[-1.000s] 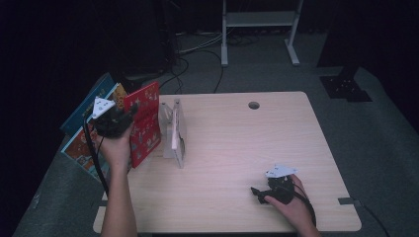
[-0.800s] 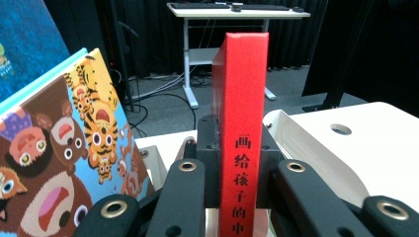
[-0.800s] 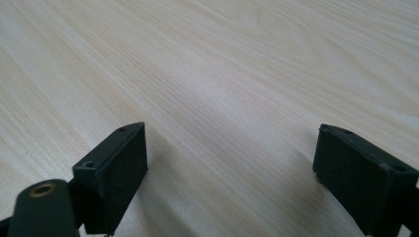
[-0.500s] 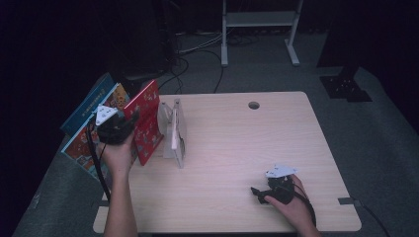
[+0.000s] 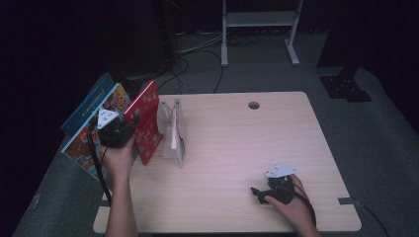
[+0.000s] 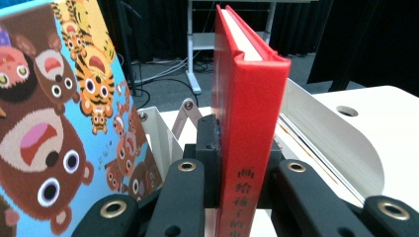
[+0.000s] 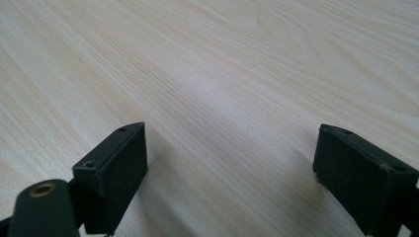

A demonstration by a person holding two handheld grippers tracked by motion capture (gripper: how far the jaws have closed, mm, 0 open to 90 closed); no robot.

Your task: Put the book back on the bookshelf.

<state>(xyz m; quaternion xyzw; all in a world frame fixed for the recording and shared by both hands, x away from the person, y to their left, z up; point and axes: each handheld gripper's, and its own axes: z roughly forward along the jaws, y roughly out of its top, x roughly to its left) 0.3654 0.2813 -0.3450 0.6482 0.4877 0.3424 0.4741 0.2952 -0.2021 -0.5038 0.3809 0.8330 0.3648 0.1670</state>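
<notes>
So the left gripper [image 5: 129,129] is clamping the red book [image 5: 146,123] by its spine, fingers [image 6: 210,148] squeezed on either side. The book is standing upright, long axis vertical, tilting a bit, just left of the white book stand [image 5: 174,132] at the table's [image 5: 237,148] left edge. The slot it's probably heading for is lying to the right of the fingers, so the move looks like a short sideways shuffle. The right gripper [image 5: 259,193] is sitting well away from the stand, near the front right, fingers [image 7: 116,168] spread apart and holding nothing. The blue picture book [image 6: 54,123] is leaning on the book's far side from the stand.
</notes>
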